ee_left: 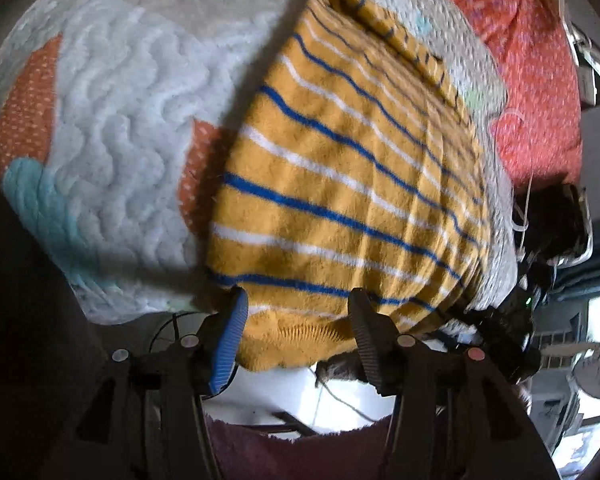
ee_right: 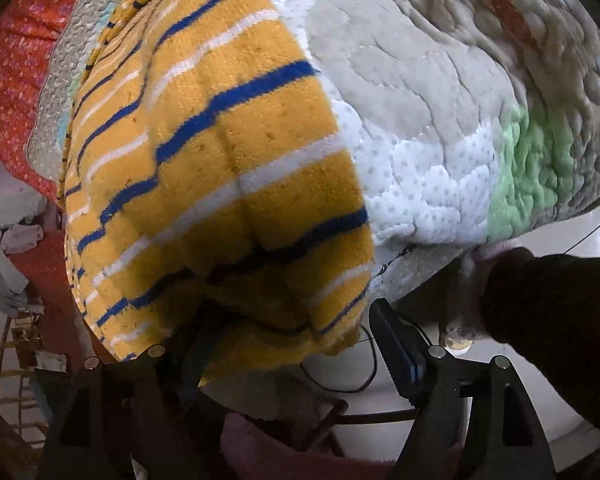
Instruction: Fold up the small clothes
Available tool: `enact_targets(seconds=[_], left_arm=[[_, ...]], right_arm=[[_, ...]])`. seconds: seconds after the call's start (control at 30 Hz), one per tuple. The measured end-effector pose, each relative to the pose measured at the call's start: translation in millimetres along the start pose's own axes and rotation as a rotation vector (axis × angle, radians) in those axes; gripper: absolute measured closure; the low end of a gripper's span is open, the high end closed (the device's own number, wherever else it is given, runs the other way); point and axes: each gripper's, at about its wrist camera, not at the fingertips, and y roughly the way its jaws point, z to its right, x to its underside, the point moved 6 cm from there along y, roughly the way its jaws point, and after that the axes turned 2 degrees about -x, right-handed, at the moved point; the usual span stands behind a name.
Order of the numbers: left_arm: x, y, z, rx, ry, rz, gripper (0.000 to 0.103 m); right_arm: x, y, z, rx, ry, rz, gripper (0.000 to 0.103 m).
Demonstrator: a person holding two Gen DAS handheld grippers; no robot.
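striped garment (ee_left: 340,184) on quilt (ee_left: 112,128); readable writing: none visible

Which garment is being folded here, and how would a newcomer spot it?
Start at the pale quilted bedspread covering the bed. On its near edge lies the fuzzy sweater, overhanging slightly. It alone is mustard yellow with blue and white stripes.

- I see the mustard-yellow fleece garment with blue and white stripes (ee_left: 340,184): fuzzy, matt, ribbed at the hem.
- Under it, the pale quilted bedspread (ee_left: 112,120) looks soft and puckered by stitching.
- My left gripper (ee_left: 298,312) has ridged pads on matt black plastic.
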Motion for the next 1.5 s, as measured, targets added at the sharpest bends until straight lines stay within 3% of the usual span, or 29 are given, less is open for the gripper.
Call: enact_targets(seconds=[0.1, 0.17, 0.2, 0.23, 0.27, 0.33, 0.43, 0.57, 0.7, 0.77, 0.9, 0.97, 1.13, 1.23, 1.37, 1.4, 1.43, 1.47, 1.5], left_arm=[[9, 18, 7, -0.013, 0.042, -0.078, 0.05], [17, 30, 7, -0.006, 0.046, -0.145, 0.05], [20, 36, 6, -0.003, 0.042, -0.182, 0.056], [22, 38, 5, -0.011, 0.04, -0.199, 0.089], [24, 37, 4, -0.011, 0.036, -0.212, 0.102], [22, 27, 5, 0.016, 0.017, -0.198, 0.103], [14, -6, 12, 0.09, -0.012, -0.141, 0.103], [1, -53, 32, 0.152, 0.045, -0.05, 0.103], [-13, -76, 39, 0.162, 0.067, 0.003, 0.103], [-8, -75, 28, 0.125, 0.064, 0.001, 0.1], [7, -45, 11, 0.036, 0.007, -0.047, 0.071], [17, -37, 1, -0.01, -0.007, -0.049, 0.069], [21, -29, -18, -0.003, -0.101, -0.043, 0.046], [20, -19, -22, 0.031, -0.121, -0.07, 0.041], [27, -8, 0, 0.123, -0.07, -0.125, 0.041], [28, -7, 7, 0.15, -0.058, -0.136, 0.049], [29, -9, 12, 0.163, -0.045, -0.146, 0.078], [31, -11, 16, 0.168, -0.035, -0.162, 0.095], [31, -14, 21, 0.174, -0.031, -0.173, 0.098]], right_arm=[[1, 2, -9, 0.007, -0.022, 0.008, 0.029], [1, 2, -18, -0.019, -0.044, 0.008, 0.054], [3, 2, -24, -0.027, -0.066, 0.007, 0.061], [5, 1, -30, -0.016, -0.094, 0.006, 0.079], [8, 0, -34, 0.004, -0.121, 0.005, 0.092], [17, -6, -43, 0.002, -0.152, 0.0, 0.093], [28, -29, -54, -0.072, -0.165, 0.016, 0.094], [33, -66, -70, -0.17, -0.179, 0.047, 0.095], [20, -96, -88, -0.254, -0.207, 0.087, 0.095], [17, -98, -96, -0.261, -0.225, 0.093, 0.095], [18, -94, -103, -0.266, -0.235, 0.081, 0.095], [19, -97, -105, -0.279, -0.237, 0.077, 0.094], [10, -108, -112, -0.304, -0.248, 0.086, 0.094], [7, -113, -112, -0.312, -0.251, 0.089, 0.094], [7, -114, -110, -0.313, -0.244, 0.089, 0.095], [8, -113, -110, -0.312, -0.24, 0.088, 0.094], [9, -113, -108, -0.311, -0.237, 0.086, 0.094], [9, -113, -108, -0.31, -0.234, 0.084, 0.094], [9, -114, -108, -0.311, -0.233, 0.084, 0.094]])
